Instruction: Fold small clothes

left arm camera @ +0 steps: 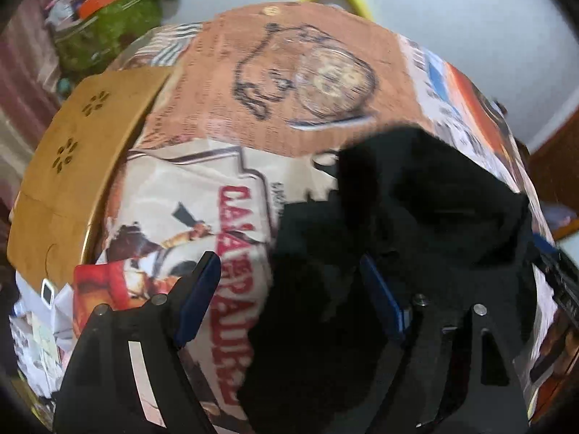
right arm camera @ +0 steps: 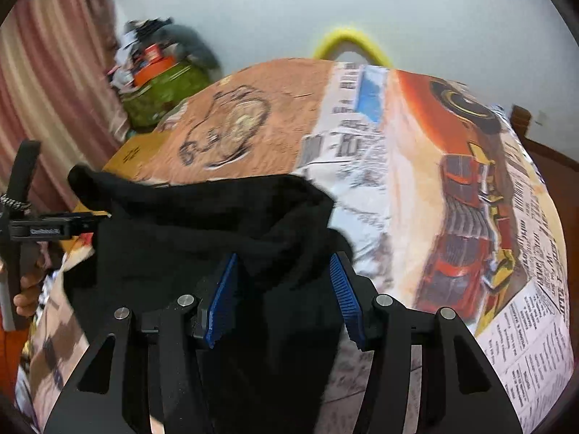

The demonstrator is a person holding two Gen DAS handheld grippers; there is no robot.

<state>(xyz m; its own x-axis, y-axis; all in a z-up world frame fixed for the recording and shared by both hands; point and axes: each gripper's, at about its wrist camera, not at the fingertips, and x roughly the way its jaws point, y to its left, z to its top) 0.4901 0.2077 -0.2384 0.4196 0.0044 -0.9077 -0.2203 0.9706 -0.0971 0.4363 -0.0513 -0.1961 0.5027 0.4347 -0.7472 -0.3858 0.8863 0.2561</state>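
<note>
A black garment [left arm camera: 416, 199] lies bunched on a table covered with a printed cloth [left arm camera: 289, 72]. My left gripper [left arm camera: 289, 282] stands open above the garment's left edge. Its right finger is over the black fabric and its left finger [left arm camera: 202, 289] is over the printed cloth. In the right wrist view the same black garment [right arm camera: 202, 217] is heaped in folds, and my right gripper [right arm camera: 284, 289] is open with a fold lying loosely between its blue pads. A hand [right arm camera: 25, 289] holds the left gripper at the far left, its tip at the garment's left end.
A tan perforated board [left arm camera: 72, 152] lies on the table's left side. Beyond the far left corner stands a green bag [right arm camera: 163, 90] piled with clutter. A yellow hoop [right arm camera: 351, 41] rises behind the far edge. A pink curtain [right arm camera: 54, 72] hangs at left.
</note>
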